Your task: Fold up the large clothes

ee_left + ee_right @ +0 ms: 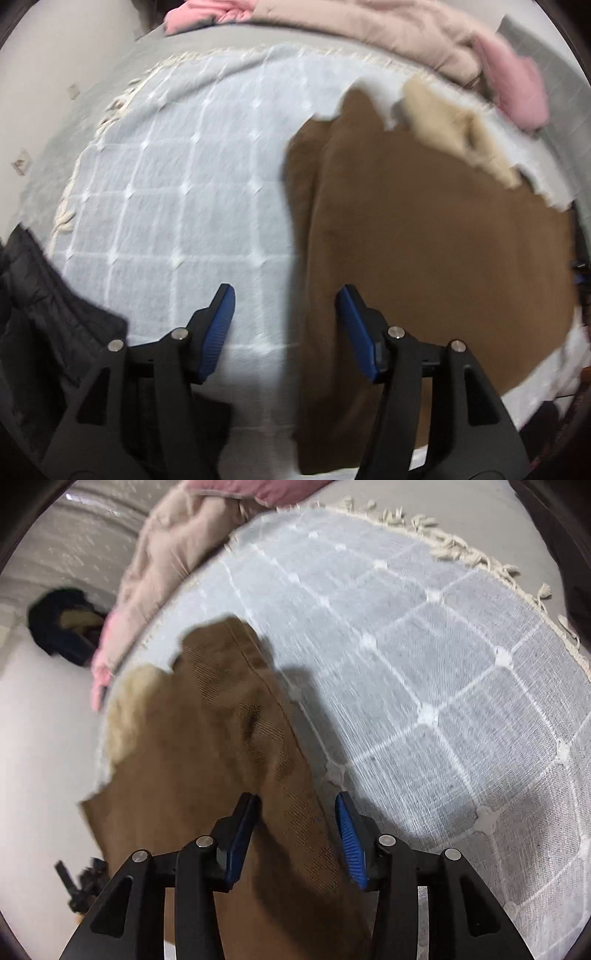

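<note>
A large brown garment (424,251) with a cream fleece lining (454,133) lies on a pale blue checked cloth (177,192). My left gripper (285,295) is open above the garment's left edge, holding nothing. In the right wrist view the brown garment (207,746) runs under my right gripper (297,803), which is open and empty above its folded edge; the cream lining (127,709) shows at its left.
Pink and beige clothes (369,33) are piled at the far edge of the cloth, also seen in the right wrist view (177,542). A black padded jacket (40,306) lies at the lower left. The cloth has a tasselled fringe (454,546).
</note>
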Motion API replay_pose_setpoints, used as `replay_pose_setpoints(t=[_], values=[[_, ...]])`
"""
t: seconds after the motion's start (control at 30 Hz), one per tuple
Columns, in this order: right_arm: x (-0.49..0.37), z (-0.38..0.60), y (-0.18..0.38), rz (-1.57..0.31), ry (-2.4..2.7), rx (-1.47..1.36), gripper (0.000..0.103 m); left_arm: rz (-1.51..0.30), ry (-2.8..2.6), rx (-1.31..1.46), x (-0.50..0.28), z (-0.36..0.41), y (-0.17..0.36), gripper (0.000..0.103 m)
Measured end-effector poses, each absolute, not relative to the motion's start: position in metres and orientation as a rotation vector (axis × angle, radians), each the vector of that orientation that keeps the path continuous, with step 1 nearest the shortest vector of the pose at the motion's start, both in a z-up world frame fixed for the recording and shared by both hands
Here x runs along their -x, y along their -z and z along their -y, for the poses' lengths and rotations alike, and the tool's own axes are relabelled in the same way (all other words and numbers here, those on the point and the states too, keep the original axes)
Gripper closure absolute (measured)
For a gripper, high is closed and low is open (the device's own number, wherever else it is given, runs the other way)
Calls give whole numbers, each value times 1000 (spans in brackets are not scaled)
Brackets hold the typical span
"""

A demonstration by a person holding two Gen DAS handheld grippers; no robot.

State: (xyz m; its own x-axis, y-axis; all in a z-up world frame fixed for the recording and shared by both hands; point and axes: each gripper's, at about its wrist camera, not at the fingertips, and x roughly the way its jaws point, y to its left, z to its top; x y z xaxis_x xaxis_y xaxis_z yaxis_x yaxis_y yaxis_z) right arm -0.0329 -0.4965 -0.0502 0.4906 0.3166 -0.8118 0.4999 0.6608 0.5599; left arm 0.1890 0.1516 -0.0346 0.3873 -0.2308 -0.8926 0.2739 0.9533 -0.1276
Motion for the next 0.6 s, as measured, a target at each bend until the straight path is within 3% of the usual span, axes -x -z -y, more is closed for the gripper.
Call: replay_pose_setpoints(t=[0.17,0.3,0.37,0.4,0.43,0.47,0.6], values=[[25,498,24,-995,114,-838,49,-1017,417,19,-211,-132,14,37],[-15,493,22,-965,116,-801,48,-1075,400,80,-246,-108,43,38],[-30,486,30,-935,155,-784,49,-1094,380,129,-254,-102,55,60],[-38,477,34,-910,168,-776,53,-1090,375,160,-255,-99,57,87],[-41,470,33,-872,165,-755,78,-1072,370,194,-253,-98,54,94],[-43,468,33,-859,152,-739,91,-1033,366,216,-247,-99,48,96],[-36,438,-16,-684,164,-528,94,-808,343,274,-225,-103,-2,97]])
